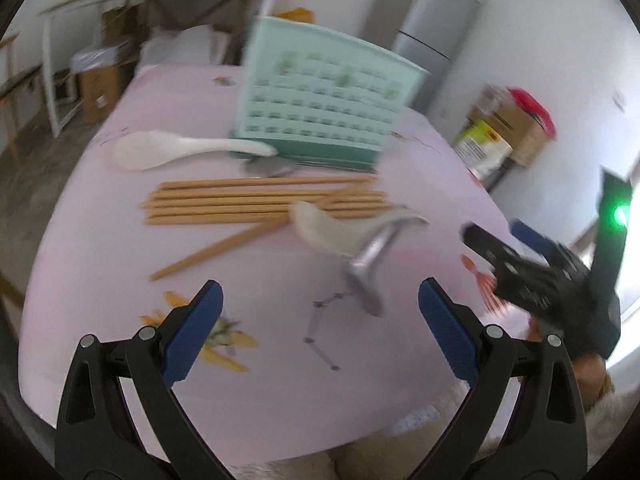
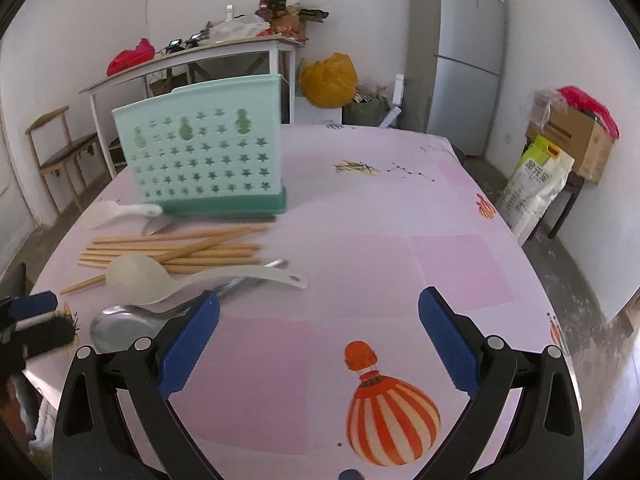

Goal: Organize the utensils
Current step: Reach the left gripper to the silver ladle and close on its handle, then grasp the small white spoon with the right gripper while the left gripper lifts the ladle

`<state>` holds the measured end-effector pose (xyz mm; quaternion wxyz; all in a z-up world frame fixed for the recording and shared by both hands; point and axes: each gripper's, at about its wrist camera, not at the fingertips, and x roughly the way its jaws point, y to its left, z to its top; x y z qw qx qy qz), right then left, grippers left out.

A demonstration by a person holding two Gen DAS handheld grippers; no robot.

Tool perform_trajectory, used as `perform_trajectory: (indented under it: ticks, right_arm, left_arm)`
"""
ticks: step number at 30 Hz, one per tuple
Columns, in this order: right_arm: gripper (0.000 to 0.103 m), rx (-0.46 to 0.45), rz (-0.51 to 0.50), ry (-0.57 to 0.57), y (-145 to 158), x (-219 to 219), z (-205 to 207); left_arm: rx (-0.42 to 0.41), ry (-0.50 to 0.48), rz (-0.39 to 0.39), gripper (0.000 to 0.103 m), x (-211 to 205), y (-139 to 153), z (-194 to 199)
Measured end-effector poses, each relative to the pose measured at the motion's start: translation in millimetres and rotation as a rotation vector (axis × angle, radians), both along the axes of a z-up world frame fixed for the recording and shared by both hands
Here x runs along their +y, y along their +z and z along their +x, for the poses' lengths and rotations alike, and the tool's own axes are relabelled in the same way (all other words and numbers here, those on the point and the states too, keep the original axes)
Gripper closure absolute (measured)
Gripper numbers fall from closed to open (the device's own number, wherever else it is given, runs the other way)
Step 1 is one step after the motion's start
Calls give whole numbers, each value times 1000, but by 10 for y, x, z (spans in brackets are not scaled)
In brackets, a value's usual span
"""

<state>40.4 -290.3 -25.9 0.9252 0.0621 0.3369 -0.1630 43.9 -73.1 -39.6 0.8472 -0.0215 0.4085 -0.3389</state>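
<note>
Writing: none legible. The sack [image 2: 536,184] by the far wall carries print too small to read, and so does the sticker on the fridge [image 2: 460,40]. The left view is motion-blurred.

Containers:
- Holder [image 2: 204,152]: mint green, perforated with stars, upright on a darker green base at the far left of the table [image 2: 400,220]. Its inside is not visible, so you cannot tell what it contains.
- Box [image 2: 572,136]: cardboard, on the floor by the right wall, with red fabric on top.

Utensils, all loose on the pink tablecloth in front of the holder:
- Chopsticks [image 2: 172,252]: wooden, a bundle lying roughly parallel, with one or two crossing at an angle.
- Small spoon [image 2: 124,212]: white, its handle end touching the holder's base.
- Ladle [image 2: 192,278]: white plastic, its bowl lying over the chopstick ends.
- Metal spoon [image 2: 120,328]: partly under the ladle, with its bowl nearest you.

Grippers:
- Your left gripper [image 1: 320,316] is spread wide and empty. The metal spoon [image 1: 368,264] lies just ahead between its fingers, untouched.
- Your right gripper [image 2: 319,328] is spread wide and empty, over bare cloth. The metal spoon's bowl sits just beside its left finger [image 2: 188,348]; the balloon print [image 2: 392,420] is below.
</note>
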Motion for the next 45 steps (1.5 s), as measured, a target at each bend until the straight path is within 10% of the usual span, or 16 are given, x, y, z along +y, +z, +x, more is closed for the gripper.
perform_trajectory:
  ticks: [16,31,45]
  right_arm:
    - [6,-97,63,63,157,-77,-161]
    - [26,-80,17,324,388,646,191]
    - [75,157,-201,491,-199,1507,632]
  left_arm:
    - [225,95,2,91,-156,-297,178]
    - [251,209,17,100,1054,-49,75]
    - [133,421,-45,102,2007,462,133]
